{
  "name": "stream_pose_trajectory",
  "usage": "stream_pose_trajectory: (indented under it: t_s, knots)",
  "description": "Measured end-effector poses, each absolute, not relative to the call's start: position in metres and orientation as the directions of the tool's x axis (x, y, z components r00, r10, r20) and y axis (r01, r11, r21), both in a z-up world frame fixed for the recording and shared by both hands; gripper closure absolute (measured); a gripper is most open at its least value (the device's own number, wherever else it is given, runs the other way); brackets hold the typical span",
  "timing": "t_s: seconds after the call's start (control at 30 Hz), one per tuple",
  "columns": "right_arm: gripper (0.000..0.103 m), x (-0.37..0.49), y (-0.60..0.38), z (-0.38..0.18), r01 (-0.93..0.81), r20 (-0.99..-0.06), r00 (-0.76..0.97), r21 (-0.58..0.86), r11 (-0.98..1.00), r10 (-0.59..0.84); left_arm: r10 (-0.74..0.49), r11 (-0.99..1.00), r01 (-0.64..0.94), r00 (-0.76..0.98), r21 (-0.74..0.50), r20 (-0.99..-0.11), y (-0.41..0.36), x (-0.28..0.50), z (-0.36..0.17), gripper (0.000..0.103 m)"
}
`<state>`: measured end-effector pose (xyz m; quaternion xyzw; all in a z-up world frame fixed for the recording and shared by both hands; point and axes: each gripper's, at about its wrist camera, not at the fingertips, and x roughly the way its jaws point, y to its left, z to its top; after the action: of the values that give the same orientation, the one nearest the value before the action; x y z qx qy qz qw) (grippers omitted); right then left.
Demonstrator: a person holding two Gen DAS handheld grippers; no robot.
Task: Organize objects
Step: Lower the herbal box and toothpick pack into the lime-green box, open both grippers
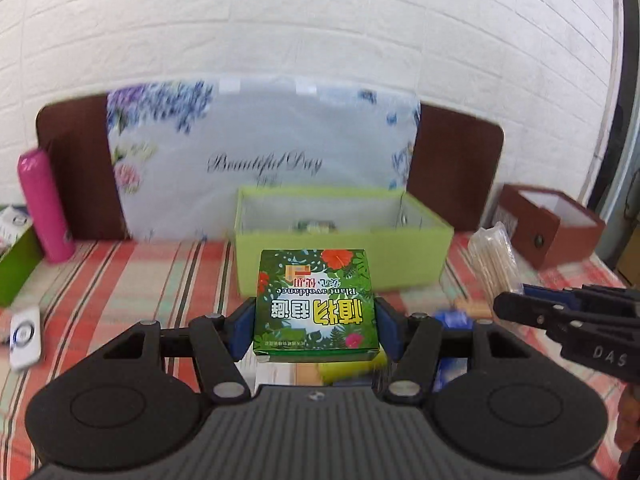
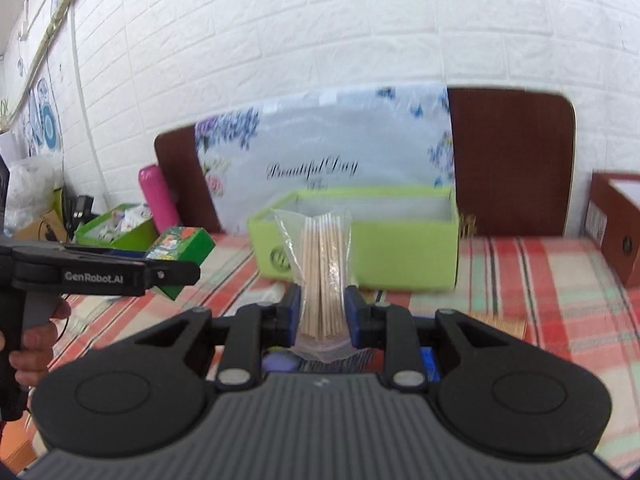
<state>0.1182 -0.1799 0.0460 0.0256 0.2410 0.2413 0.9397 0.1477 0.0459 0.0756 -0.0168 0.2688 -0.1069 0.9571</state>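
Note:
My left gripper (image 1: pixel 315 322) is shut on a green box printed with leaves and flowers (image 1: pixel 316 304), held flat above the plaid cloth; the same green box (image 2: pixel 180 246) shows at the left of the right wrist view. A clear bag of wooden sticks (image 2: pixel 322 276) stands upright between the blue pads of my right gripper (image 2: pixel 322 312), which is shut on it; in the left wrist view that bag of sticks (image 1: pixel 494 260) sits at the right. Ahead of both stands an open lime-green storage box (image 1: pixel 344 236), also seen as the lime-green box (image 2: pixel 360 236), with something small inside.
A floral "Beautiful Day" cushion (image 1: pixel 260 156) leans on a brown headboard (image 1: pixel 452 168). A pink bottle (image 1: pixel 42 204) and a second green bin (image 2: pixel 116 226) are at the left. A brown box (image 1: pixel 552 224) sits at the right. A white remote (image 1: pixel 25 336) lies on the cloth.

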Motion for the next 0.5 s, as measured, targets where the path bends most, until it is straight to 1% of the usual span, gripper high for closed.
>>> stream_pose_trajectory:
  t_s: [0.07, 0.23, 0.37, 0.5]
  knots:
    - [0.08, 0.142, -0.177, 0.056, -0.427, -0.428, 0.791, 0.124, 0.896, 0.437, -0.202, 0.979, 0.184, 0.845, -0.085, -0.496, 0.038, 0.171, 0.087, 0.04]
    - [0.08, 0.204, -0.165, 0.062, -0.394, -0.418, 0.824, 0.06, 0.917, 0.382, -0.203, 0.978, 0.157, 0.847, -0.134, -0.491, 0.023, 0.236, 0.098, 0.04]
    - [0.08, 0.254, -0.158, 0.052, -0.359, -0.447, 0.826, 0.054, 0.932, 0.344, -0.153, 0.988, 0.12, 0.847, -0.096, -0.51, 0.008, 0.286, 0.088, 0.04]
    - [0.08, 0.3, -0.155, 0.031, -0.331, -0.491, 0.813, 0.055, 0.942, 0.314, -0.153, 0.988, 0.124, 0.823, -0.091, -0.547, 0.0, 0.324, 0.068, 0.04]
